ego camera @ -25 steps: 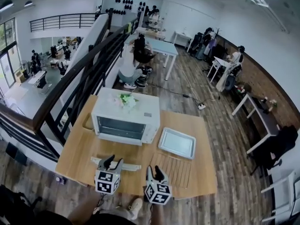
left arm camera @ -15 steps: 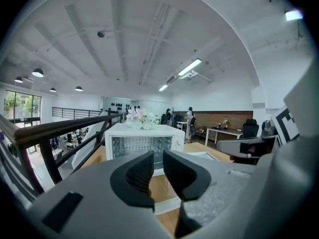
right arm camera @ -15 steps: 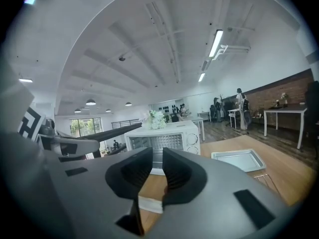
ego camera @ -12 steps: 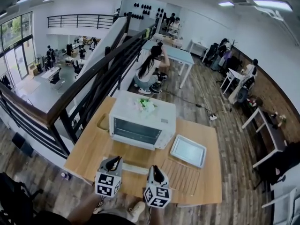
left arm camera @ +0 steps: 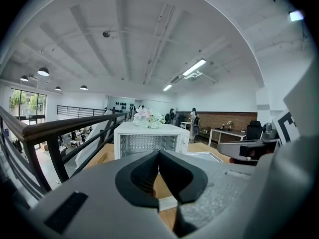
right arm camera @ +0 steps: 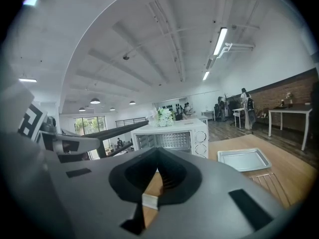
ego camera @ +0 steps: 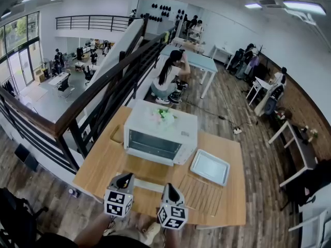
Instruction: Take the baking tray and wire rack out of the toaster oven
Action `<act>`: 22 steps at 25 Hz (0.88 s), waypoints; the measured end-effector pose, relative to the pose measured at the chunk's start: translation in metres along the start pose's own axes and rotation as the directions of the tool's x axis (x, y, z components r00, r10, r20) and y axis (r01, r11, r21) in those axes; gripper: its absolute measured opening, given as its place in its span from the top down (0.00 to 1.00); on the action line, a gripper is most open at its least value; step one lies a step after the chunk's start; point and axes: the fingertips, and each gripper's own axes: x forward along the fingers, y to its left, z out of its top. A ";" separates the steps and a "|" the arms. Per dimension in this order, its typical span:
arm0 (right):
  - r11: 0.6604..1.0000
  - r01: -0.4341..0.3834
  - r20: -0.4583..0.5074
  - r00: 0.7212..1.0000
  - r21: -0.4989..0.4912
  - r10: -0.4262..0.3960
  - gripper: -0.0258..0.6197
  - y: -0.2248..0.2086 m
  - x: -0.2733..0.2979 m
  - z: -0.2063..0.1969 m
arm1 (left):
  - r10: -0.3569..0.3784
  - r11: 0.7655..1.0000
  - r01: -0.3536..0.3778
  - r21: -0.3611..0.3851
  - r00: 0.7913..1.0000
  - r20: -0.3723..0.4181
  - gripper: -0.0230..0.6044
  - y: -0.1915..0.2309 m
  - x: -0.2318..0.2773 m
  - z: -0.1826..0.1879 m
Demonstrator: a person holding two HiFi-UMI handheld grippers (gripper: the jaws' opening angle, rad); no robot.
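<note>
The white toaster oven [ego camera: 160,133] stands at the back of the wooden table [ego camera: 103,164], its front facing me; it also shows in the left gripper view [left arm camera: 149,139] and the right gripper view [right arm camera: 172,138]. The silver baking tray [ego camera: 209,167] lies on the table to the oven's right. The wire rack [ego camera: 199,192] lies just in front of that tray. My left gripper [ego camera: 124,179] and right gripper [ego camera: 169,187] hover side by side over the table's near edge. Both have just been closing and are shut with nothing between them.
A white bar [ego camera: 150,186], apparently the handle of the oven's lowered door, lies in front of the oven. Flowers [ego camera: 165,114] sit on its top. A dark railing [ego camera: 93,102] runs along the table's left. A person [ego camera: 168,79] crouches behind the table.
Both grippers' jaws went from open to shut. Both have drawn back a little toward the near table edge, and the head view has shifted so the oven sits further right.
</note>
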 end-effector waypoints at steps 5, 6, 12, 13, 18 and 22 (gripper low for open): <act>1.000 -0.001 -0.002 1.000 -0.005 0.001 0.96 -0.001 -0.001 0.000 | 0.002 1.000 -0.002 -0.001 1.000 0.003 0.96 -0.001 -0.001 0.001; 1.000 -0.002 -0.003 1.000 -0.005 0.002 0.96 -0.001 -0.002 0.000 | 0.004 1.000 -0.004 0.000 1.000 -0.001 0.96 -0.001 -0.001 0.000; 1.000 -0.005 -0.011 1.000 -0.005 0.005 0.96 -0.002 -0.002 0.001 | 0.004 1.000 -0.004 -0.003 1.000 -0.006 0.96 -0.003 -0.001 0.001; 1.000 -0.006 -0.007 1.000 -0.006 0.006 0.96 -0.001 -0.002 0.003 | 0.004 1.000 -0.004 -0.003 1.000 -0.005 0.96 -0.003 -0.001 0.001; 1.000 -0.015 -0.005 1.000 -0.007 0.015 0.96 0.000 0.002 0.000 | 0.005 1.000 -0.005 0.000 1.000 0.002 0.96 -0.001 0.000 0.002; 1.000 -0.017 -0.015 1.000 -0.002 0.017 0.96 0.000 0.003 0.000 | 0.008 1.000 -0.008 -0.003 1.000 -0.001 0.96 -0.001 0.002 0.001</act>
